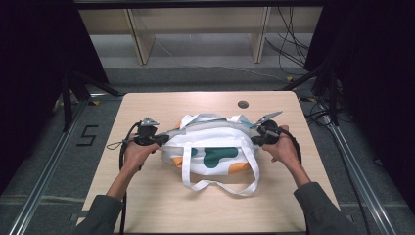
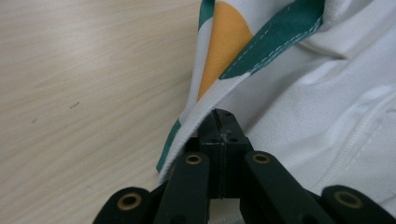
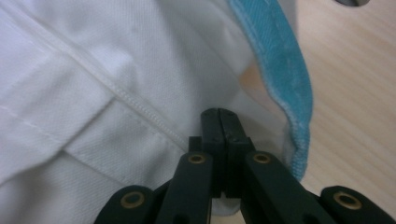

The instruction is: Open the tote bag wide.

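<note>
White cloth tote bag [image 1: 210, 147] lies mid-table [image 1: 147, 196], soft and light, likely floppy. Left gripper [image 2: 219, 126] and right gripper [image 3: 219, 122] are each clenched on fabric at its ends; those seamed edges look the best hold.

Light wood counter [image 1: 147, 196], round grommet hole [image 1: 243, 104] near its far edge. Wooden shelf frame [image 1: 142, 39] on the floor beyond, loose black cables [image 1: 288, 44] at right. Metal rails [image 1: 44, 171] flank both sides; floor mark "5" [image 1: 87, 135] left.
</note>
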